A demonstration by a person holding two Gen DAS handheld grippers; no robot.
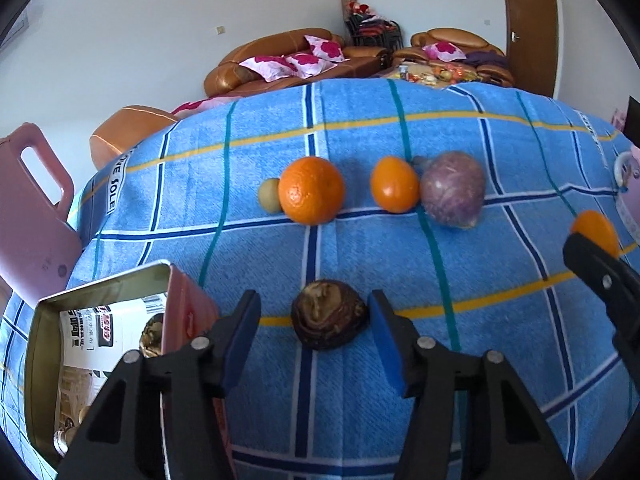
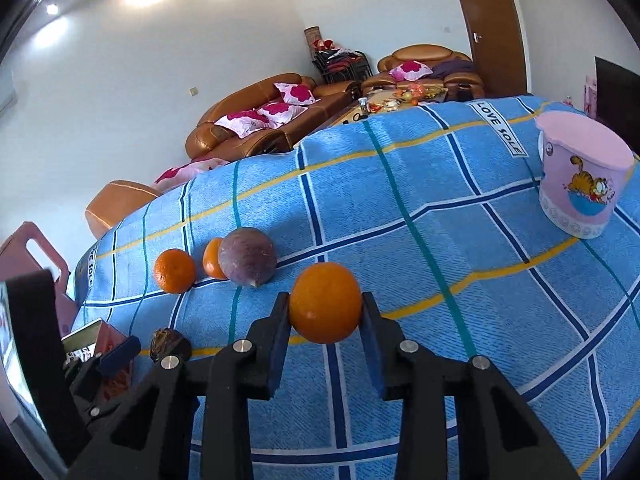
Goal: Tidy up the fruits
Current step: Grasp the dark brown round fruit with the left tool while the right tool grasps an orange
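While my right gripper (image 2: 325, 312) pinches a round orange (image 2: 325, 303), I centre the left gripper's (image 1: 314, 322) spread fingers (image 1: 244, 332) around the dark wrinkled brown fruit (image 1: 329, 314) before squeezing gently.

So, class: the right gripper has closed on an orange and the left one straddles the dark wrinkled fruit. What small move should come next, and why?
Probably close the left gripper on the dark wrinkled fruit: it sits between the blue pads, with gaps on both sides. The right gripper already clamps its orange, and the open tin lies just beside.
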